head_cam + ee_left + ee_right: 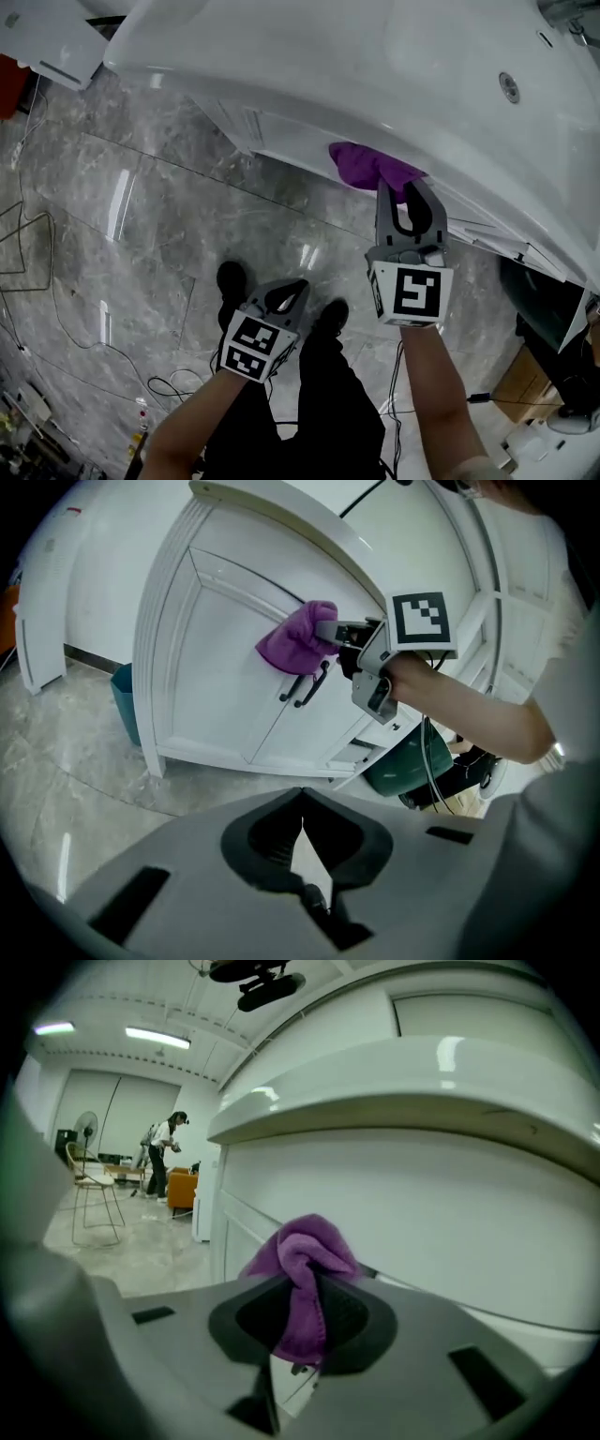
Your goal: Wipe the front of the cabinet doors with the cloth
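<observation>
Purple cloth (295,639) held on the cabinet door (211,682)
The right tongs (305,1309) clench the cloth against the white door front, just above its 2 black handles (310,685); the left tongs (302,797) are clenched empty, well apart from it

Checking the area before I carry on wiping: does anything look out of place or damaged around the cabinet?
Nothing damaged or spilled. The purple cloth sits in the right gripper against the white cabinet door. Only loose black cables trail across the grey marble floor near the person's shoes.
</observation>
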